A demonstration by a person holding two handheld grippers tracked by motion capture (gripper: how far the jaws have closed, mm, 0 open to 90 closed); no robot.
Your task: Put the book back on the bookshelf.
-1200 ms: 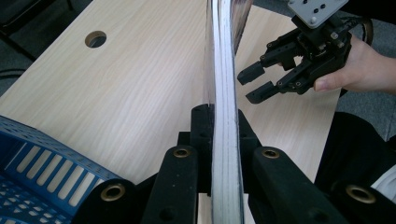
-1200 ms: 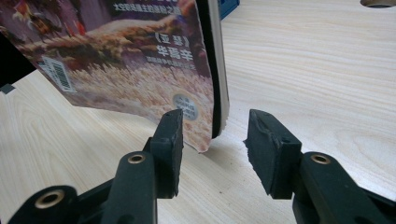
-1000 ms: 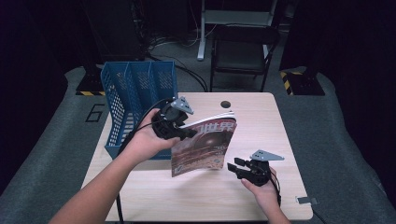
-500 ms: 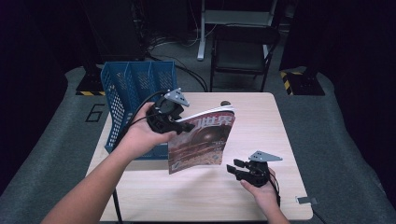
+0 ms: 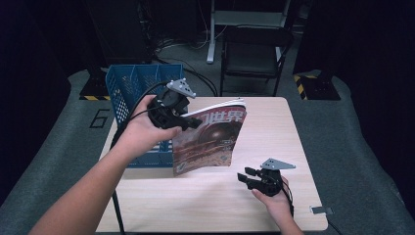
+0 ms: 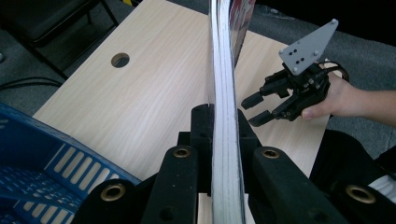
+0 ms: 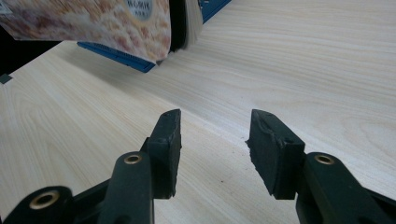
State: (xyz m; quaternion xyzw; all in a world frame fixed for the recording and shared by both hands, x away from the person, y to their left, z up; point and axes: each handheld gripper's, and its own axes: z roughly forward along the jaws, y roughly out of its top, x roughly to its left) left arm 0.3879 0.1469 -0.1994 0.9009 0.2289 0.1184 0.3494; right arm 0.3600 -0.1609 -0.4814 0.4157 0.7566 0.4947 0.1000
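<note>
The magazine (image 5: pixel 209 137), a thin glossy booklet with a reddish-brown cover and a slightly bowed sheaf of pages, hangs upright above the pale wood-grain table (image 5: pixel 274 127), clear of its surface. The left gripper (image 5: pixel 188 122) is clamped on its upper edge, black jaws pressing the page stack from both sides. Just behind it stands a blue plastic slatted basket (image 5: pixel 132 88). Near the table's front edge, the right gripper (image 5: pixel 246 175) rests low with its blocky rubber-padded jaws apart, nothing between them.
</note>
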